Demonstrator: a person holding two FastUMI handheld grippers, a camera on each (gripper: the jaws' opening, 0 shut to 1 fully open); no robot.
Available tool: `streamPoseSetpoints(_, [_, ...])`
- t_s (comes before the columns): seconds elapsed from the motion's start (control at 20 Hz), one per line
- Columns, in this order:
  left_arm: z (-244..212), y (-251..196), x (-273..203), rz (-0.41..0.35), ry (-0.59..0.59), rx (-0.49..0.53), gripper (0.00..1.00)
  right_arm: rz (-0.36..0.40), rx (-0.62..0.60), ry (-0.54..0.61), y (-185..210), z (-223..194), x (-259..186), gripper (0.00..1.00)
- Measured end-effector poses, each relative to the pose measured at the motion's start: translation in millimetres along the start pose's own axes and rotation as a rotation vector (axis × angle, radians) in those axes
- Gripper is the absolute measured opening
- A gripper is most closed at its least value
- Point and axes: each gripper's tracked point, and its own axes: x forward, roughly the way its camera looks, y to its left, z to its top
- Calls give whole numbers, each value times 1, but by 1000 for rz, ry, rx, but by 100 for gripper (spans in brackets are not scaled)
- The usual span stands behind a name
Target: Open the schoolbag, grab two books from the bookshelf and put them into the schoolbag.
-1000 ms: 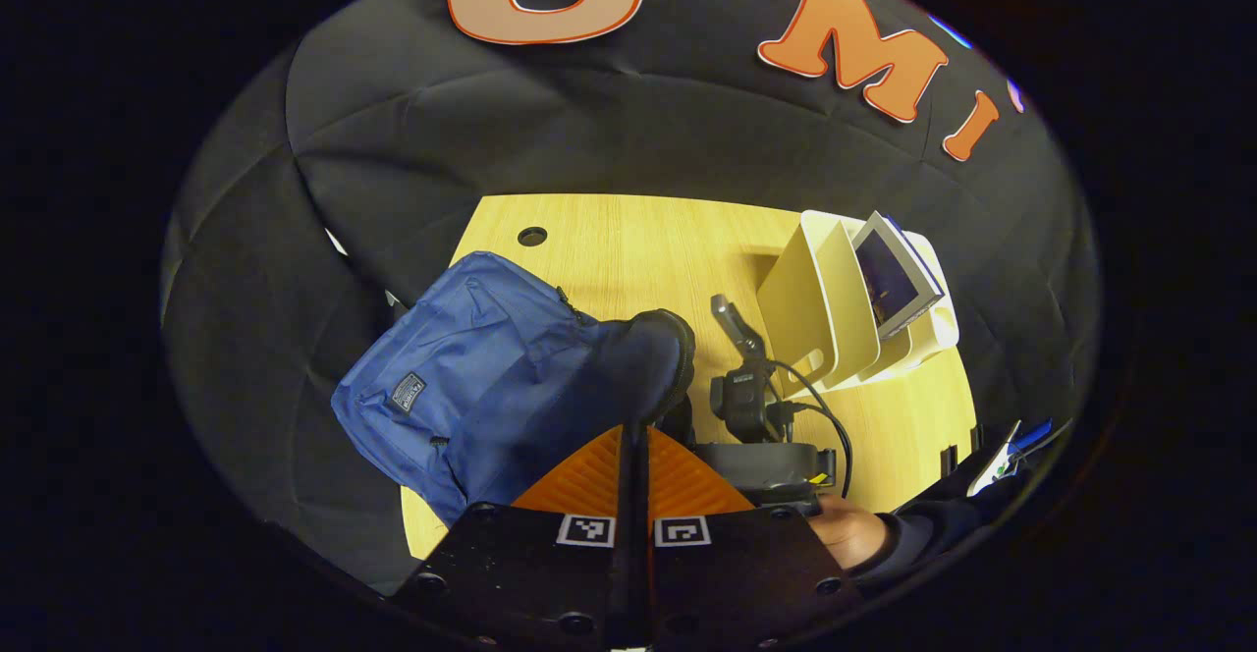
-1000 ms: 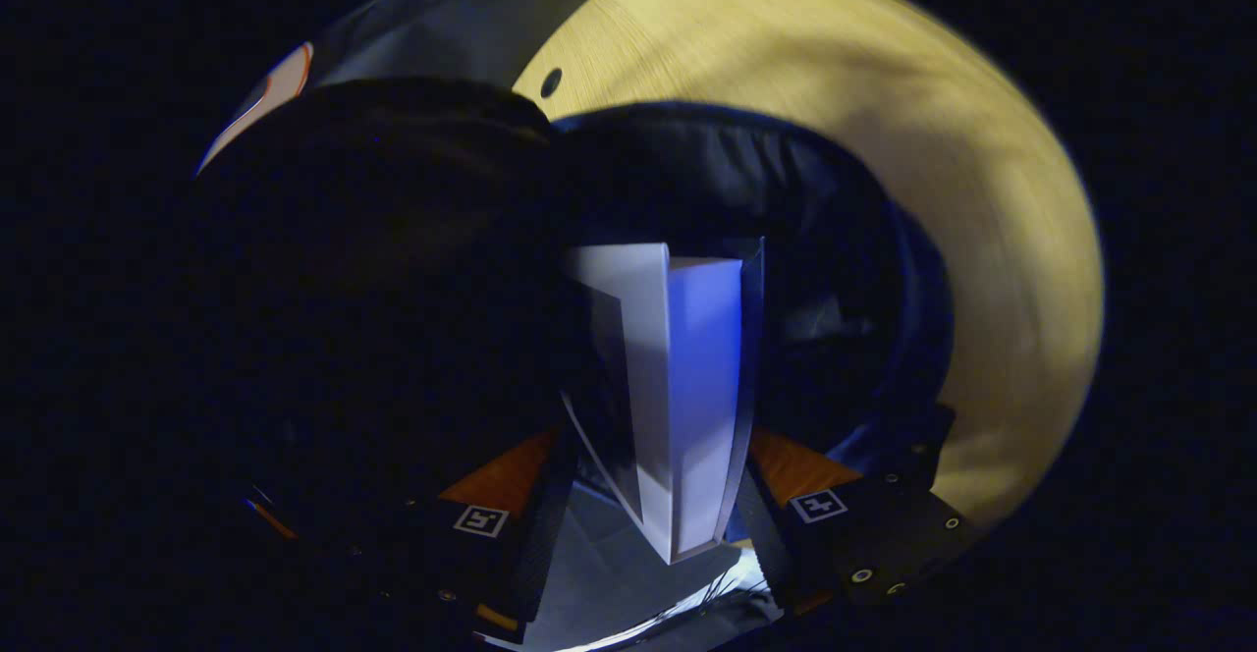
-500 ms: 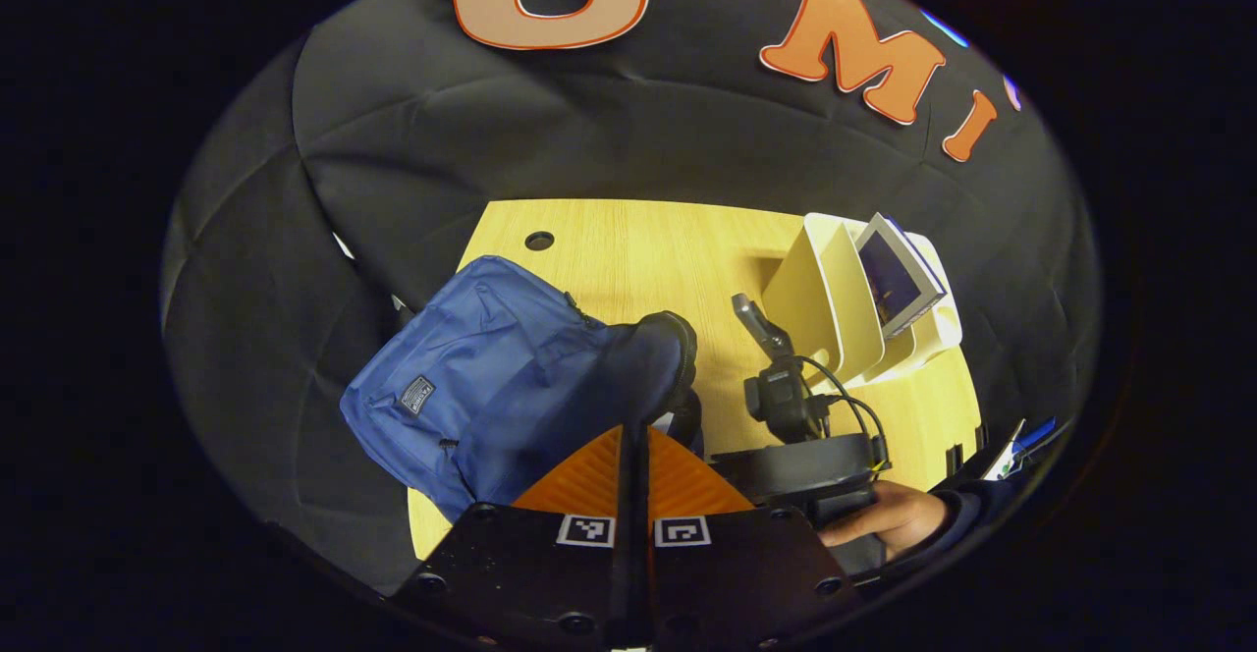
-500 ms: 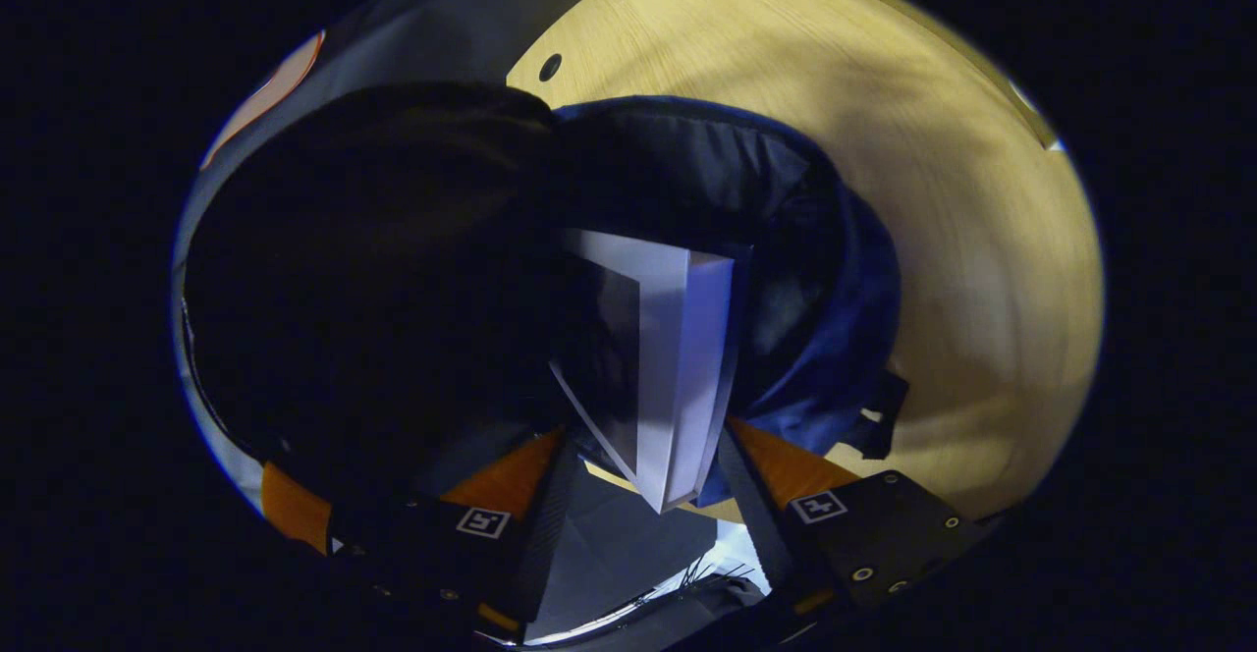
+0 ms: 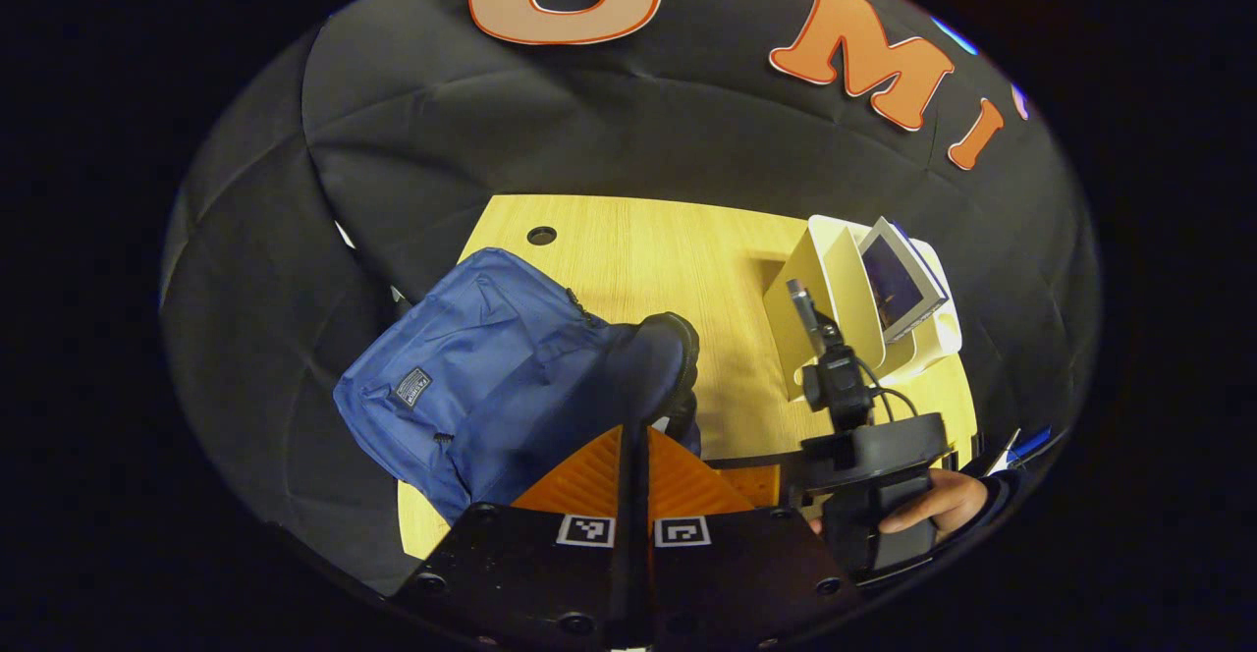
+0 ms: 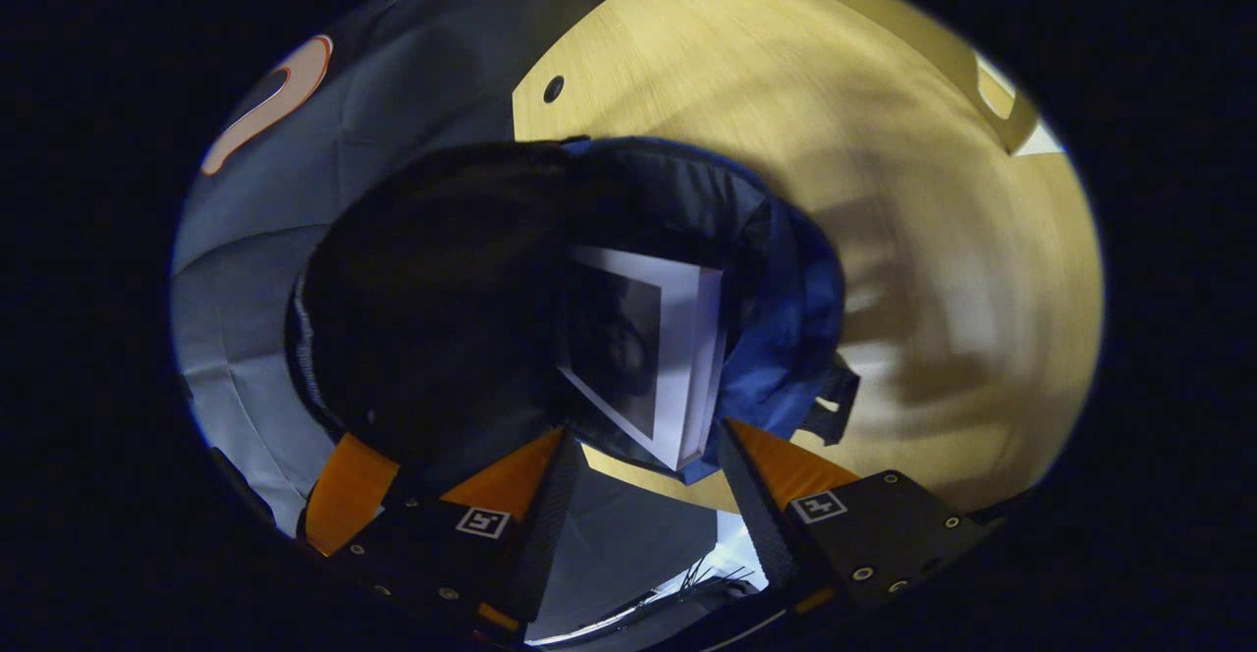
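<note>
One book [image 6: 678, 357] in schoolbag [image 6: 786, 318], beyond parted jaws

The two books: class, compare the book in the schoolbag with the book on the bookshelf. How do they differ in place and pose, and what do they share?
The book in the schoolbag sits inside the open blue schoolbag, one corner pointing out of its mouth. The book on the bookshelf stands tilted in a slot of the white bookshelf. The first lies in shadow; the second is well lit. Both show a dark cover with pale edges.
</note>
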Motion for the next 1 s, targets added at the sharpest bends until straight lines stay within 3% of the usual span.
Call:
streamPoseSetpoints(0.55, [-17,-13,20,5,39,3,1,-95,-82,-131,-56,25,-91,88])
streamPoseSetpoints(1.0, [-38,-32,46,30,97,50,1,-188,-180,-324,-95,57,-222,84])
